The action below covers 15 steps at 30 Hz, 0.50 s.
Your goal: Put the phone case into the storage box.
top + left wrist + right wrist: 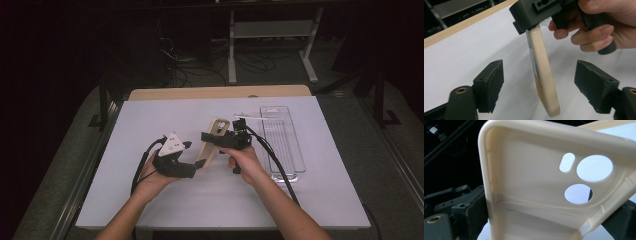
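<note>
While the right gripper (216, 139) clamped the cream phone case (212, 142) tilted above the table (150, 200), the left gripper (539, 85) stood open around its lower end, likely freeing it for a one-handed hold.

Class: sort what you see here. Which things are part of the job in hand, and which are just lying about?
In the job: phone case, held by the right gripper; left gripper, jaws open either side of it.

Lying about: clear tray, white strip beside it.

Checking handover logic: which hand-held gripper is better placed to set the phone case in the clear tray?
Right: it grips the case beside the tray; the left is open.
</note>
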Available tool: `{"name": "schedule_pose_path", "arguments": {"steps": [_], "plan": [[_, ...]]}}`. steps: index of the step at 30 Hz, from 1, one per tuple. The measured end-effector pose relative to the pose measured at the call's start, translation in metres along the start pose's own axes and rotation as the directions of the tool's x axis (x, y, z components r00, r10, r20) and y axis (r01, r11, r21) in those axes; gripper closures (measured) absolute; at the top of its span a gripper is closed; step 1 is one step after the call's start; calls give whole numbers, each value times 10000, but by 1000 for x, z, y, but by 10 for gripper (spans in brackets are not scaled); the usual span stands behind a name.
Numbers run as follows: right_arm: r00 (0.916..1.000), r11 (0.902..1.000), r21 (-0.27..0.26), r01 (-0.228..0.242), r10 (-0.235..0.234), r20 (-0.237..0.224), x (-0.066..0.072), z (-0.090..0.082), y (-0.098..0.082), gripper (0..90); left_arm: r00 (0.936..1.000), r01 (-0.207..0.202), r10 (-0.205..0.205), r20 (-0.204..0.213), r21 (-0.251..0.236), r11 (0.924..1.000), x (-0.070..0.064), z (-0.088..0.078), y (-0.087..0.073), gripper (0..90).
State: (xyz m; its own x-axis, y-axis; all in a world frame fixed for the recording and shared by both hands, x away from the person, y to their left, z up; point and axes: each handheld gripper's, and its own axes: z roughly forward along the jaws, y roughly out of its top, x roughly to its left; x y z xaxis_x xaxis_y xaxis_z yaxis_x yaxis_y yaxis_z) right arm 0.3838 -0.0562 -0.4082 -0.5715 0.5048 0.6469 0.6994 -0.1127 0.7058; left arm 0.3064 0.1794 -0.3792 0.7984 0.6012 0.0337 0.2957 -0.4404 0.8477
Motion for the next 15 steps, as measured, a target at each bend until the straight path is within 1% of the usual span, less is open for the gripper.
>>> {"name": "schedule_pose_path", "arguments": {"steps": [2,3,4,5,7,8,10,11,13,14,15], "plan": [[10000,10000,-69,50,-50,37,0,-1,1,67,9996,-37,36,266,49,10000,2,-2,-2,174],[10000,9999,-84,74,-74,46,0,-1,1,67,9994,-132,131,326,28,9999,3,-4,-3,165],[10000,10000,-34,-21,21,41,0,-2,1,67,9989,-194,193,416,25,9998,5,-5,-5,153],[10000,10000,-49,13,-13,49,0,-2,1,67,9985,-131,129,531,32,9999,5,-6,-7,143],[10000,10000,-57,68,-68,56,0,-2,1,67,9978,-195,192,642,43,9998,9,-11,-10,133],[10000,10000,-56,61,-61,48,0,-2,1,67,9972,-101,104,741,-44,9999,10,-14,-12,131],[9999,9998,-71,160,-159,60,0,-2,1,67,9965,-31,31,830,2,10000,13,-19,-18,109],[9996,9996,-107,269,-268,53,-1,-1,1,67,9966,-115,111,821,47,9999,14,-20,-20,102],[9998,9998,-42,179,-179,50,0,-1,1,68,9969,-95,90,784,66,9999,17,-24,-26,81],[9998,9998,-28,204,-204,58,0,-1,1,68,9970,2,-8,778,86,10000,18,-26,-29,72],[9999,9999,29,122,-122,47,0,-1,1,68,9972,10,-8,741,-22,10000,19,-28,-32,64]]}}
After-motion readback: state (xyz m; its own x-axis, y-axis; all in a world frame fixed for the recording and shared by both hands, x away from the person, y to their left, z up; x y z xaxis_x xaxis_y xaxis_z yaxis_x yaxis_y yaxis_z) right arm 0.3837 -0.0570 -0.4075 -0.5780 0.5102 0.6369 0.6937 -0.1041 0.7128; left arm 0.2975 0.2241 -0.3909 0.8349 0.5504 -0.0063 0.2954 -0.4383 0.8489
